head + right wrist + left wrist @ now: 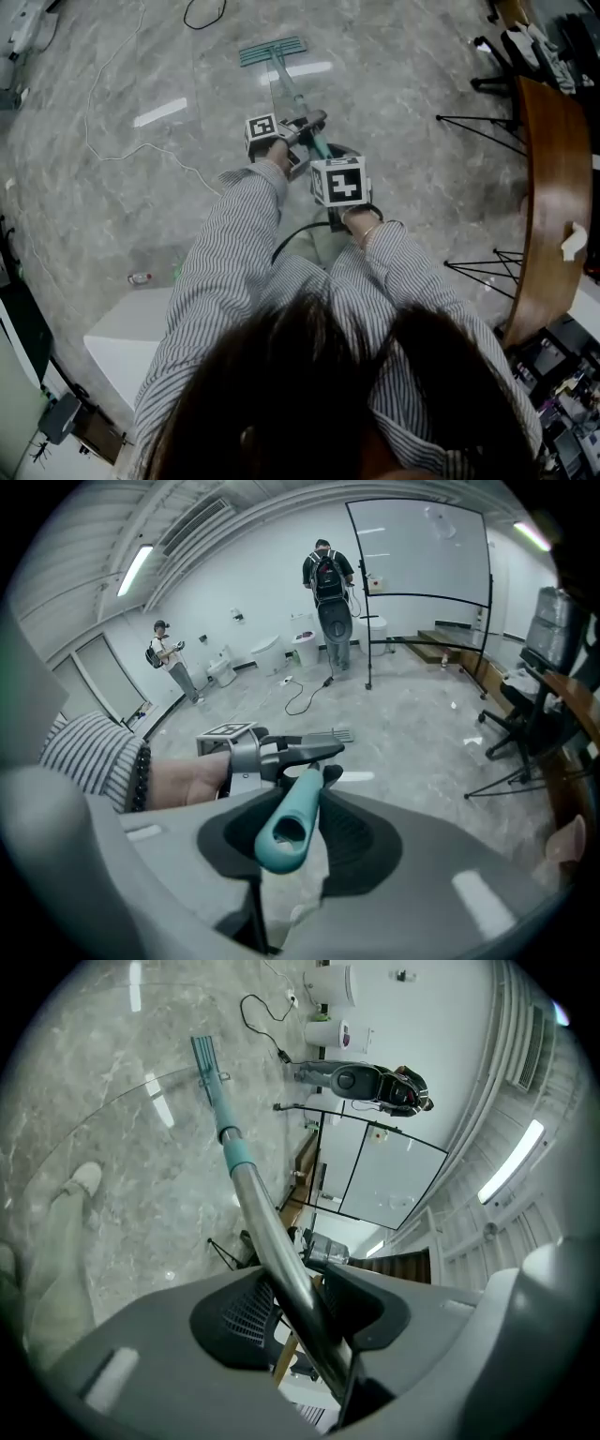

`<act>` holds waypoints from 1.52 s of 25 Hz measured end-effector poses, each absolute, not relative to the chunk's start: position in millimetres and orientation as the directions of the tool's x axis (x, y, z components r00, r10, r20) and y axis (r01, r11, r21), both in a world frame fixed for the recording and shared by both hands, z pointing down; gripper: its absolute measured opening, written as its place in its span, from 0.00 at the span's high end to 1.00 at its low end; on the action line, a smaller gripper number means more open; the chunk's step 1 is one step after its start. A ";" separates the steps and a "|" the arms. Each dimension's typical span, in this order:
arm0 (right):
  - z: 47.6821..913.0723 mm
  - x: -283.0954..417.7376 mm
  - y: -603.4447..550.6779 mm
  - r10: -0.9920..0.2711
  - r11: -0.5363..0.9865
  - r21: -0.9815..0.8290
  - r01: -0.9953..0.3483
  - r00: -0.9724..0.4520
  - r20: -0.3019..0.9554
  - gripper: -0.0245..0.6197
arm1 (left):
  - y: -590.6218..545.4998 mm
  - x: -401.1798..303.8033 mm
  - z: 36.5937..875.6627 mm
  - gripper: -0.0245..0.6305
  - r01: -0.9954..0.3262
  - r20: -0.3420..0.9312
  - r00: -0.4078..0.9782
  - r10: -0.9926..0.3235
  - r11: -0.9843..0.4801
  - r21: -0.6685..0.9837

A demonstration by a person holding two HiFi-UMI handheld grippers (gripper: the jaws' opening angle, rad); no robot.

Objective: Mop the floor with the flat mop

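Floor (94,84): grey marbled stone, glossy, strip-light glare (159,112) on it. White cable (98,141) snakes over its left part, black cable (202,17) at the far edge. Curved wooden counter (548,187) along the floor's right edge, black tripod legs (473,122) just beside it. White box (127,337) at the near-left corner. Walls (253,564) white, tube light (136,569) on the ceiling. Black-framed glass panel (422,546) on the far side, white sanitary fixtures (267,653) lined along the wall. Black office chair (516,719) near the counter.

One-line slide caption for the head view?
Left gripper and right gripper clamp the mop handle; mop head rests flat on the grey floor.
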State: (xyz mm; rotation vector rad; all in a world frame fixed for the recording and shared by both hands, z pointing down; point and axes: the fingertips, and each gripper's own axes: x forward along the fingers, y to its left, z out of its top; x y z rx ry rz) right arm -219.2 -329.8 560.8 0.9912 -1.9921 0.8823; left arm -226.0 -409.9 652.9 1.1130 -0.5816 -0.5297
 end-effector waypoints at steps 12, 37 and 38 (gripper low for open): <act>575.1 -298.2 -559.4 -0.307 0.523 -0.262 -0.811 -0.466 0.830 0.78 | -638.3 -314.3 674.0 0.70 0.126 0.176 0.684 -0.708 0.352 0.927; 592.5 -296.6 -524.3 -0.293 0.524 -0.259 -0.811 -0.458 0.839 0.78 | -608.3 -314.1 683.8 0.71 0.141 0.147 0.668 -0.730 0.318 0.937; 591.1 -294.0 -512.7 -0.297 0.519 -0.259 -0.815 -0.456 0.839 0.78 | -596.7 -311.9 684.9 0.71 0.129 0.150 0.678 -0.720 0.317 0.939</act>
